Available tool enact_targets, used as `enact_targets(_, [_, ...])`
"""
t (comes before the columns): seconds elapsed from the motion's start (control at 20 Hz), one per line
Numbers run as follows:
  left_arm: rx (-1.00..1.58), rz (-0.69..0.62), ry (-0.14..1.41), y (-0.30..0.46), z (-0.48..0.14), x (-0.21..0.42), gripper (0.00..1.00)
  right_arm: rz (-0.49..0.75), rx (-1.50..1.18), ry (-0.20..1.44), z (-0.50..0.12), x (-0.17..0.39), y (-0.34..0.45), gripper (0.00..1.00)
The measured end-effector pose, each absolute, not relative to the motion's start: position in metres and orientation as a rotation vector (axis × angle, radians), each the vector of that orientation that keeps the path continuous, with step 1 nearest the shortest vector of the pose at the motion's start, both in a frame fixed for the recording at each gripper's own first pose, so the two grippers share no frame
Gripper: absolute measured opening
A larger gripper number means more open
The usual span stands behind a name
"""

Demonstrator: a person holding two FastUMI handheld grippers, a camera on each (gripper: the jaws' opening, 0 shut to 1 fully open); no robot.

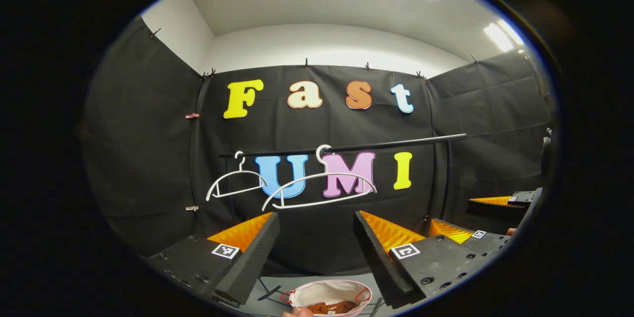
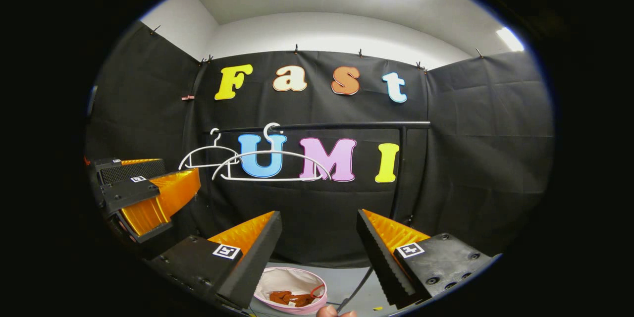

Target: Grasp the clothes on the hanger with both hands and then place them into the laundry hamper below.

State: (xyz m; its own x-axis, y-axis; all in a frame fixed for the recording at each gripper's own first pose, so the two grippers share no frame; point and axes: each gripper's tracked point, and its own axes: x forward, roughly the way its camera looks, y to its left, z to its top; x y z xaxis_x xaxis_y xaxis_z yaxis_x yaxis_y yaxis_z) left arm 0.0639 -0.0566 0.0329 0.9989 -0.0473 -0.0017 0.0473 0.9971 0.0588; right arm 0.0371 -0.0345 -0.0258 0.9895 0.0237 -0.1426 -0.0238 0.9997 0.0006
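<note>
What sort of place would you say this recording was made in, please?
Probably a staged recording booth, not a home: black cloth walls, a clothes rail holding two bare white hangers, and a laundry hamper below.

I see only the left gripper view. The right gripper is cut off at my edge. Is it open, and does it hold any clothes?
Observer: In the right gripper view, the right gripper is open, with nothing between its fingers.
Operator: My own gripper's finger hides the floor to the right of the hamper. Is anything lying there?
Observer: Yes, a dark cable lies on the floor there, close beside the hamper.
</note>
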Motion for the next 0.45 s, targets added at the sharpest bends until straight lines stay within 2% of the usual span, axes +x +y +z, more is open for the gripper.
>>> enact_targets(0.4, [0.057,-0.057,0.006,-0.0594,0.0321,0.0664,0.98,0.013,-0.003,0.143,-0.0267,0.0393,-0.0417,0.98])
enact_targets(0.45, [0.057,-0.058,0.007,-0.0604,0.0318,0.066,0.95,0.014,-0.003,0.144,-0.0267,0.0389,-0.0418,0.98])
